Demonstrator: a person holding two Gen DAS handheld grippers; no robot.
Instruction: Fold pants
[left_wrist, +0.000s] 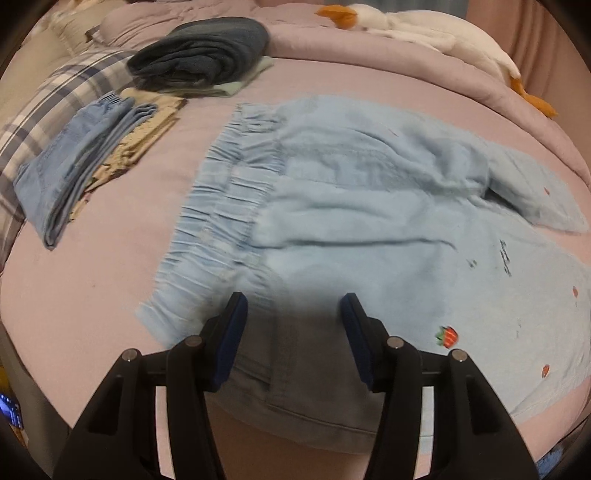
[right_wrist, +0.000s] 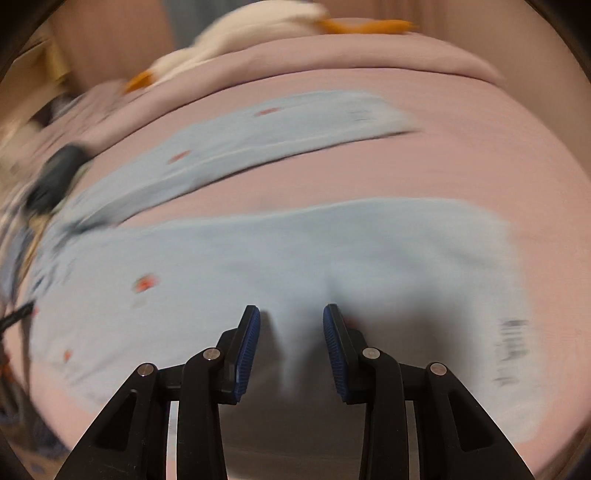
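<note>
- Surface: pink bed sheet (left_wrist: 110, 280); light-blue strawberry-print pants (left_wrist: 369, 206) lie spread flat on it, legs apart.
- Left gripper (left_wrist: 293, 332): jaws parted, empty, over the waistband side.
- Right gripper (right_wrist: 291, 332): jaws parted, straddling a raised leg pleat.
- Step, as judged: initial grasp. Next, pinch fabric and fold one leg over the other.

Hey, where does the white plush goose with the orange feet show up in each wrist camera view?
Left wrist: the plush goose lies along the top right edge, on the folded pink blanket.
Right wrist: the plush goose is blurred at top centre, behind the same blanket ridge.
Shared landmark: the light blue pants spread below it.
</note>
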